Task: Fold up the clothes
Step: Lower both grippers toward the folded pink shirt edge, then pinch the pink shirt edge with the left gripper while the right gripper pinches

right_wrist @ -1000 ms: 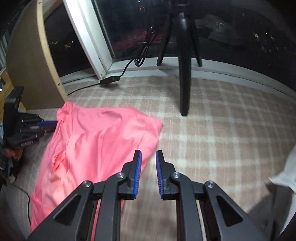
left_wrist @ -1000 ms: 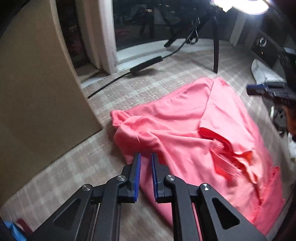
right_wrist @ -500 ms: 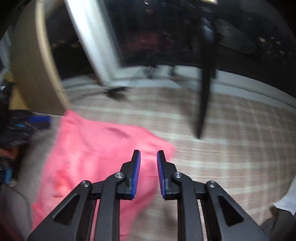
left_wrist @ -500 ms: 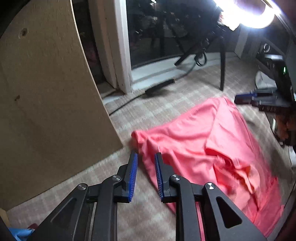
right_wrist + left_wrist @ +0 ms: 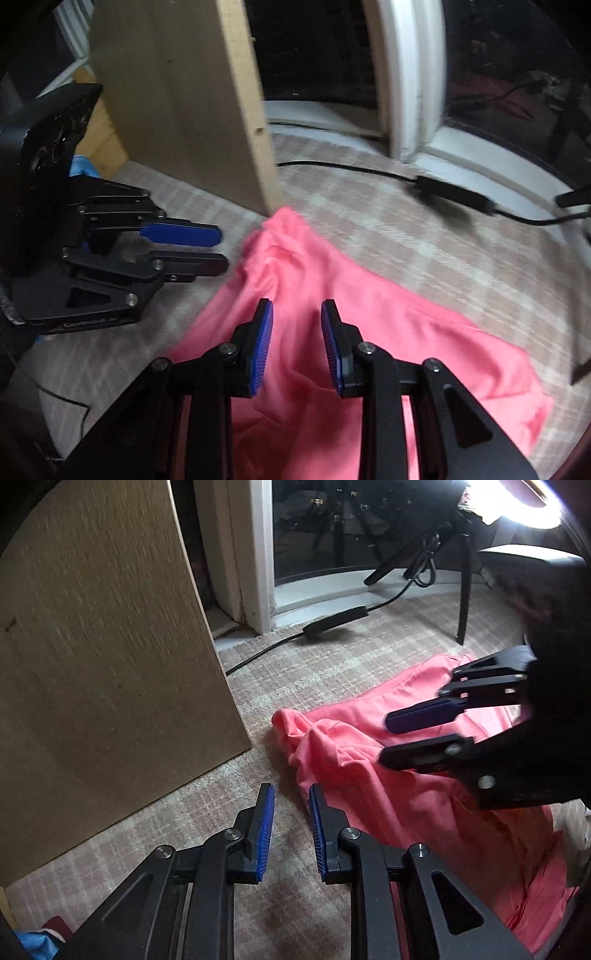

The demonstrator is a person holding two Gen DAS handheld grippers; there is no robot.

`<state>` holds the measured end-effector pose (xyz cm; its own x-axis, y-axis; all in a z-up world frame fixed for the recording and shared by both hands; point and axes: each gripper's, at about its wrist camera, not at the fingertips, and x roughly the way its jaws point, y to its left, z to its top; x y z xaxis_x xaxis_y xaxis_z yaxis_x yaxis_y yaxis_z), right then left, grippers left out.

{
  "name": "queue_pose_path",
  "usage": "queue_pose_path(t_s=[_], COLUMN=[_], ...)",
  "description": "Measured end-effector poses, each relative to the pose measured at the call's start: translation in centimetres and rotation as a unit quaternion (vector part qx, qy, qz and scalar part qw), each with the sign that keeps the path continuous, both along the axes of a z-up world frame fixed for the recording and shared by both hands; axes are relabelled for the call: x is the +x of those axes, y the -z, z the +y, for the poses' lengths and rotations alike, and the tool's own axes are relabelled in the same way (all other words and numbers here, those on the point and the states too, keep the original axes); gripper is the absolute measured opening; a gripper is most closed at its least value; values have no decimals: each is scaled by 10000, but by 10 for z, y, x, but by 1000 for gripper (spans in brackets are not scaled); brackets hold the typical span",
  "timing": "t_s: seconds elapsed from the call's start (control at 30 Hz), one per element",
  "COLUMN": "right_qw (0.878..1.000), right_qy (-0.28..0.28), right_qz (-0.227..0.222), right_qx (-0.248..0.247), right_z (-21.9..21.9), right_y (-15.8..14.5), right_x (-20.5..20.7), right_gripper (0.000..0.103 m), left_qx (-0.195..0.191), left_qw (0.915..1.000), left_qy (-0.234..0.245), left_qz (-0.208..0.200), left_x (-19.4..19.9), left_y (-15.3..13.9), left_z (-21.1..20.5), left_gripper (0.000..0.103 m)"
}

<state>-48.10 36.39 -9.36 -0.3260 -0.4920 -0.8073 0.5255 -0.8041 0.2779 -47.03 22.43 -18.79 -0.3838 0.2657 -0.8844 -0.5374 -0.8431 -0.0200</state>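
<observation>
Left-wrist view puts my left gripper (image 5: 290,830) low over the plaid carpet (image 5: 332,664), jaws parted and empty, just left of the pink garment's (image 5: 388,797) near edge; its bunched corner (image 5: 295,723) lies further off, near the wooden panel (image 5: 110,664); my right gripper (image 5: 295,339) hovers over the cloth, also parted and holding nothing. I judge the corner is best pinched from both sides, low, catching only the top layer, then smoothed flat.

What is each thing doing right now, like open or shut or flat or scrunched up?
Left gripper: open, empty, at the garment's edge.
Right gripper: open, empty, over the garment.
Pink garment: lying on the carpet, bunched and wrinkled at one corner, not folded neatly.
</observation>
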Motion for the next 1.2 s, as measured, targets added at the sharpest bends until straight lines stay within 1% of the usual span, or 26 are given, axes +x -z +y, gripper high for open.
queue_pose_path(t_s=[0.03,0.07,0.2,0.23,0.27,0.3,0.33,0.37,0.43,0.5,0.53,0.57,0.6,0.63,0.9,1.07,1.1,1.13,1.2], right_qw=[9999,9998,9981,9979,9985,9990,9993,9997,9999,9998,9998,9996,9995,9994,9993,9980,9982,9987,9991], right_qy=[-90,-160,-247,-227,-144,-61,5,50,130,104,49,-11,-33,-41,95,96,48,11,118], right_qz=[-10,-27,167,241,334,403,363,213,-51,-154,-215,-263,-257,-240,34,-51,-58,-85,8], right_qx=[-48,-93,-547,-565,-402,-203,-48,-62,-69,34,22,-73,-181,-253,-358,-629,-602,-498,-410], right_z=[-2,-2,5,6,6,4,3,4,4,1,-2,-3,-1,1,25,27,28,27,29], right_y=[-1,-2,-23,-27,-28,-28,-24,-20,-11,-2,1,3,1,0,-22,-22,-26,-28,-38], right_x=[3,6,20,22,21,19,15,11,2,-3,-4,-3,0,3,30,29,31,31,26], right_gripper=[10,1,1,2,2,7,10,12,22,27,26,18,3,2,3,3,5,11,18], left_qx=[12,24,95,142,171,144,102,77,73,51,35,17,20,28,-42,126,112,94,135], left_qw=[10000,10000,10000,9999,9998,9999,9999,9999,9998,9998,9998,9999,9999,9999,9999,9997,9997,9997,9997], left_qy=[14,15,3,30,62,95,128,139,173,192,181,165,136,104,115,191,200,207,209], left_qz=[8,12,15,-5,-18,-4,18,27,11,18,25,32,32,30,40,-6,0,8,-70], left_x=[1,1,1,0,0,0,0,1,1,2,2,1,1,0,1,3,3,2,-1], left_y=[-1,-2,-5,-5,-5,-6,-6,-6,-5,-4,-4,-4,-4,-3,0,-4,-3,-2,3], left_z=[0,0,-2,-1,0,3,6,7,8,9,9,9,8,6,7,9,10,11,14], left_gripper=[19,19,19,19,19,19,19,19,19,19,19,19,19,19,19,21,22,24,24])
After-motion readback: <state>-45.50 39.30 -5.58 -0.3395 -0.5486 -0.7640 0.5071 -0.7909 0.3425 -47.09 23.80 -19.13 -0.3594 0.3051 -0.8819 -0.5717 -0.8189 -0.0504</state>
